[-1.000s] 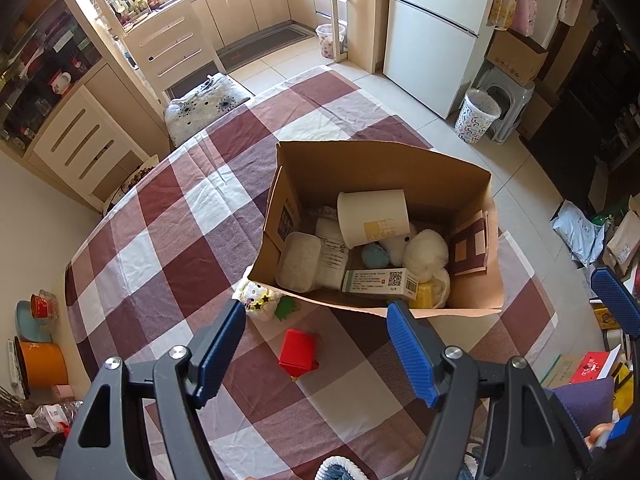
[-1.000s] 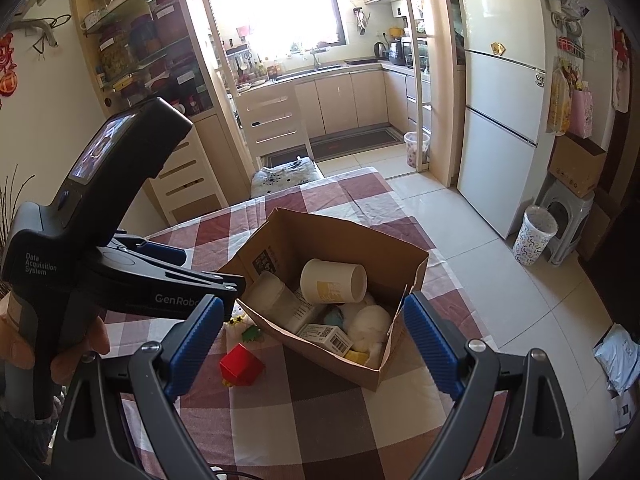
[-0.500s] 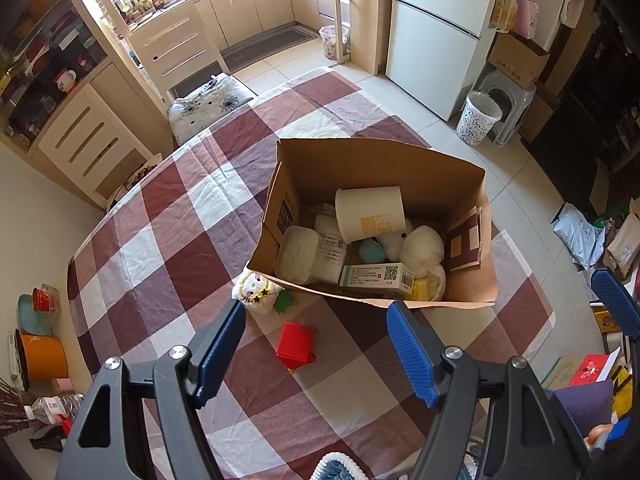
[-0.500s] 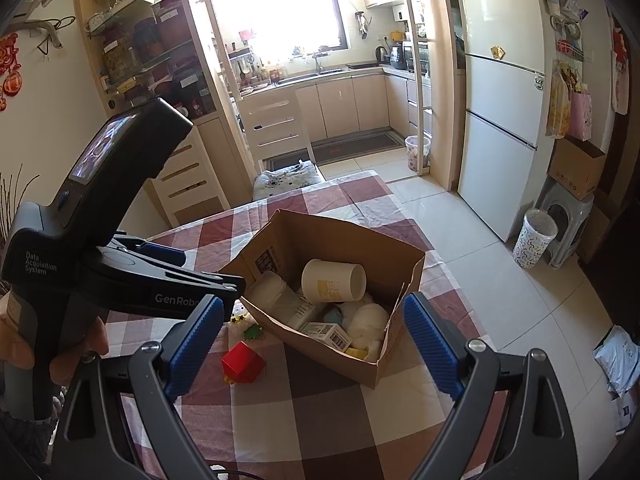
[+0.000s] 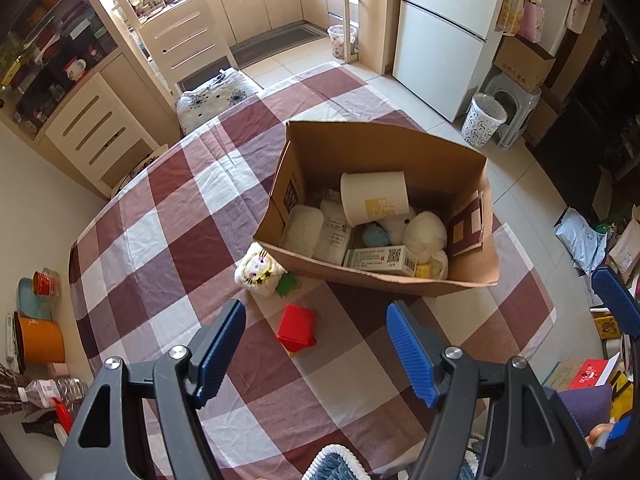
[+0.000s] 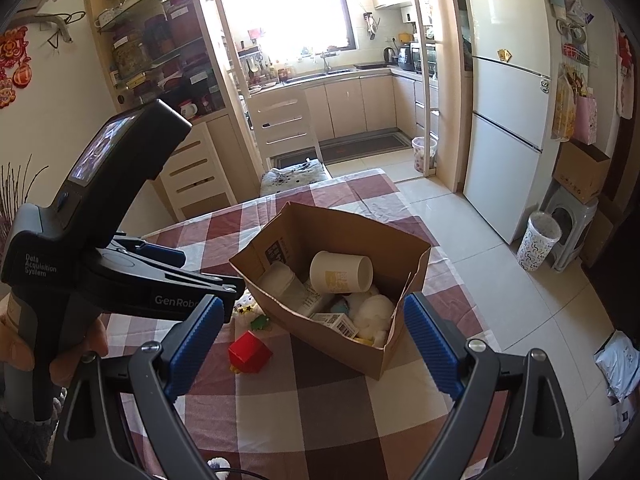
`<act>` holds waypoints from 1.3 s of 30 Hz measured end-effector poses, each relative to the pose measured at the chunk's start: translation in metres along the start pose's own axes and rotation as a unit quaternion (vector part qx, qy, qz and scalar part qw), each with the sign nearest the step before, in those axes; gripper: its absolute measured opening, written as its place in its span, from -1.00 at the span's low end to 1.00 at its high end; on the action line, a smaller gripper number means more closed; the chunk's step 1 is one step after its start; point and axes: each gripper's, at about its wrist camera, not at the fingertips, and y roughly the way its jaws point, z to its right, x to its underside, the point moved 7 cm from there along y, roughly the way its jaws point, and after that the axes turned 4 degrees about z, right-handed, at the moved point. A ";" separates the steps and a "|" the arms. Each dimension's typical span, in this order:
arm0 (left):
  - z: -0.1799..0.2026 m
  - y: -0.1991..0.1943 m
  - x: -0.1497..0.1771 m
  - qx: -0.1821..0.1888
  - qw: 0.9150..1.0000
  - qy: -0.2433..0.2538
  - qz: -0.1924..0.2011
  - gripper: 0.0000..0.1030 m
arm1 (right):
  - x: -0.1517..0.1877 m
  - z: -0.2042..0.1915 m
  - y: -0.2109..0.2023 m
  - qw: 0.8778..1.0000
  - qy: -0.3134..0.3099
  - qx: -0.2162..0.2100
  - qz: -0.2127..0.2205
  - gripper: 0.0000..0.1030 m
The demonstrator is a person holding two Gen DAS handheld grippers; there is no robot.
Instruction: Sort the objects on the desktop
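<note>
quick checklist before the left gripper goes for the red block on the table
1. Left gripper open and empty: ok.
2. Red block in plain sight on the checked tablecloth: ok.
3. Space around the block, plush toy apart from it: ok.
4. Cardboard box has room left: cannot tell, already crowded.
5. Right gripper open, clear of the block: ok.

The plush toy (image 6: 249,309) hides partly behind the left hand-held gripper (image 6: 224,280) — face unreadable.

one cardboard box (image 5: 384,152), one red block (image 5: 297,325), one plush toy (image 5: 259,270)
</note>
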 end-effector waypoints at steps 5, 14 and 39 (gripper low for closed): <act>-0.002 0.001 0.009 -0.002 1.000 -0.004 -0.004 0.46 | 0.007 -0.004 0.000 1.000 -0.003 -0.004 -0.004 0.80; -0.005 0.008 0.026 0.001 1.000 -0.012 -0.013 0.46 | 0.022 -0.008 0.001 1.000 -0.004 -0.013 -0.014 0.80; -0.107 0.148 0.171 0.032 0.994 -0.089 -0.048 0.46 | 0.179 -0.055 0.102 0.983 -0.097 -0.060 -0.145 0.80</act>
